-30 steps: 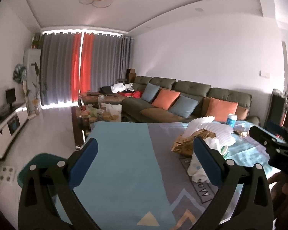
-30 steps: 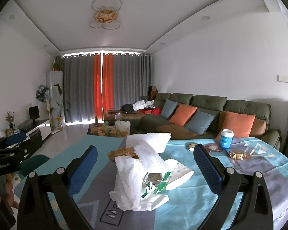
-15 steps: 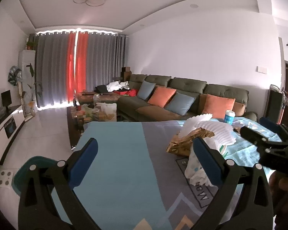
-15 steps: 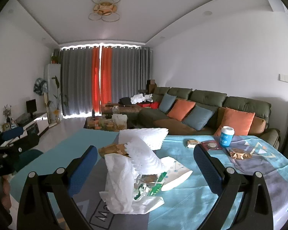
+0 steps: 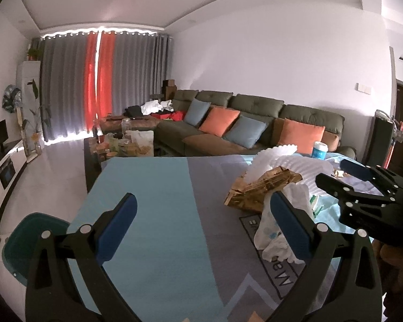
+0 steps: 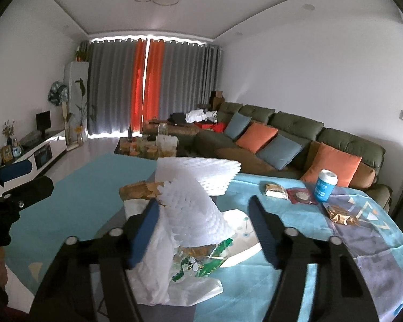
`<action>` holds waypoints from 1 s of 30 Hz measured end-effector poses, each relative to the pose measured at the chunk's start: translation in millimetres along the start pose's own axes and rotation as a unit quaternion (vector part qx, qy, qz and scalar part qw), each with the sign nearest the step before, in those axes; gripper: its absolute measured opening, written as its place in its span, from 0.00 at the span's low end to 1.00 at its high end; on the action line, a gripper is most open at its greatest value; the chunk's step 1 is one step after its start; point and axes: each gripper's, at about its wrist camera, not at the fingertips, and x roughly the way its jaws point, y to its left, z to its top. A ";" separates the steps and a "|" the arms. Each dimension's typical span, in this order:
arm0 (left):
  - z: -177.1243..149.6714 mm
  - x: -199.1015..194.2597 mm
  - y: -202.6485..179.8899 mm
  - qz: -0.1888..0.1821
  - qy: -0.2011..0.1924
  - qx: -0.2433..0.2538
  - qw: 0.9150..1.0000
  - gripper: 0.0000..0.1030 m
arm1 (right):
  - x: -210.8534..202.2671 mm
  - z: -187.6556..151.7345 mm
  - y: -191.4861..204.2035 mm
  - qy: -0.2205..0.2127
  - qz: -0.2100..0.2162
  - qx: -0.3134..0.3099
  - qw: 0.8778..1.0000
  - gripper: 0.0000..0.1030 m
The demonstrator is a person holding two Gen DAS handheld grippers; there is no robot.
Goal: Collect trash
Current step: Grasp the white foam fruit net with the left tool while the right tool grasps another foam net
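Item: trash heap (image 6: 190, 230), mid-counter (image 5: 153, 214) on the patterned cloth — white foam fruit nets, brown wrapper, white plastic bag, bunched together, I judge for one pickup. My right hand-held gripper (image 6: 204, 230) is levelled low at it, jaws apart astride the foam, gripping nothing. My left hand-held gripper (image 5: 204, 228) hangs beside, jaws wide, empty. Strays: blue cup (image 6: 325, 185), snack wrappers (image 6: 341, 214) far right.

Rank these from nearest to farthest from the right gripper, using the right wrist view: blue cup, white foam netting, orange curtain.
1. White foam netting, between the right gripper's fingers.
2. Blue cup, farther right on the table.
3. Orange curtain, at the room's far end.
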 end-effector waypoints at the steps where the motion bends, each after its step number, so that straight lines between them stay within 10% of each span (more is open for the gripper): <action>1: -0.1 3.2 -2.2 -0.003 0.002 0.002 1.000 0.95 | 1.9 -0.2 0.1 0.003 0.002 -0.001 1.000 0.56; 11: 21.1 31.9 -19.7 -0.033 -0.018 0.024 0.999 0.95 | 15.1 0.4 -1.9 0.019 0.023 -0.006 1.000 0.16; 30: 77.0 170.4 -52.3 -0.178 0.094 0.092 0.975 0.88 | 23.3 -1.9 -16.6 0.030 0.033 0.022 0.999 0.13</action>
